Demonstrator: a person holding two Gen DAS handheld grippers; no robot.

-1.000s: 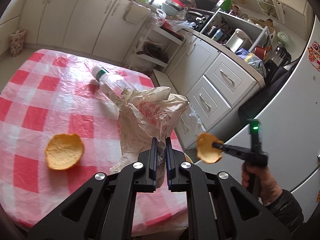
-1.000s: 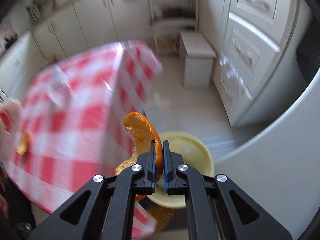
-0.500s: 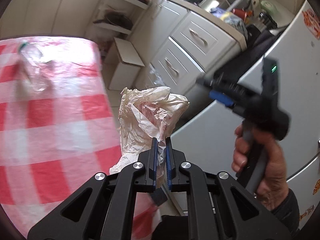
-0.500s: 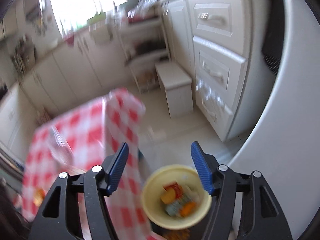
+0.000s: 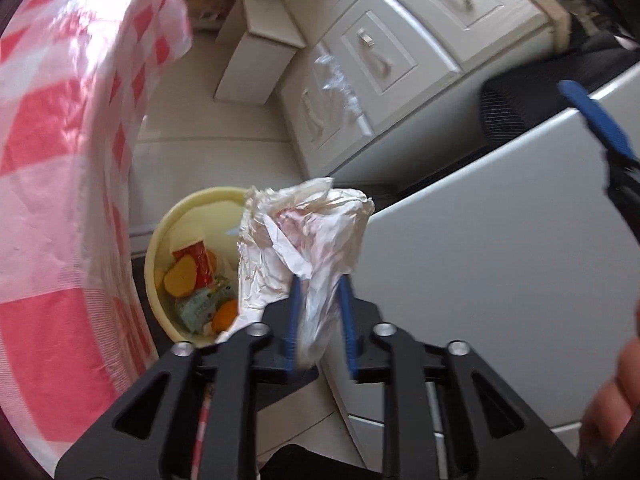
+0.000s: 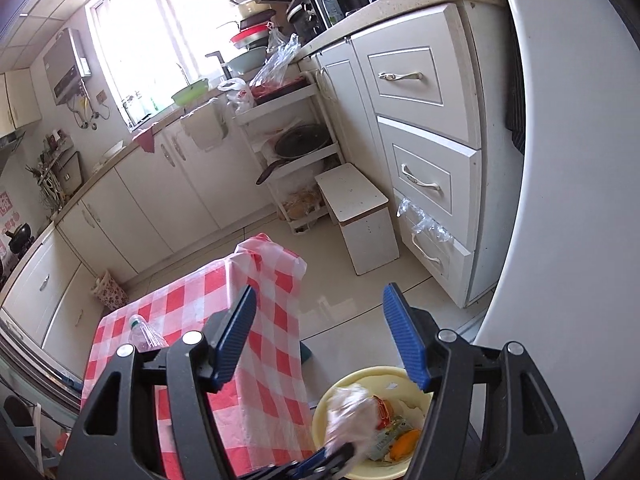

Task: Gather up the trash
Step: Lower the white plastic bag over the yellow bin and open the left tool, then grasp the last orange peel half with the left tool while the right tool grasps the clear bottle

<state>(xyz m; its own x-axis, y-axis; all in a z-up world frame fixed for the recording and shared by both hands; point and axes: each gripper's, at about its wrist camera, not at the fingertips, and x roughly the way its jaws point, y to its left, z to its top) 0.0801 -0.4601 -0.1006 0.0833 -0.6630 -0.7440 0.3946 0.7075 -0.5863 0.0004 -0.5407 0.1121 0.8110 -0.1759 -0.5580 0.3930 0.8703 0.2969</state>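
A crumpled white plastic bag stands between the blue pads of my left gripper, whose jaws are opening; the bag's lower end is blurred. It hangs just above the right side of a yellow bin on the floor, which holds orange peels, a red packet and a wrapper. From the right wrist view the same bag shows over the bin. My right gripper is open and empty, higher up. A clear plastic bottle lies on the checked table.
The table's red-and-white cloth hangs close to the bin's left side. A white fridge rises on the right, with drawers and a white stool beyond. A patterned basket stands by the far cabinets.
My left gripper carried the bag off the table and down over the bin, and its jaws parted. My right gripper dropped its orange peel into the bin, opened and rose.
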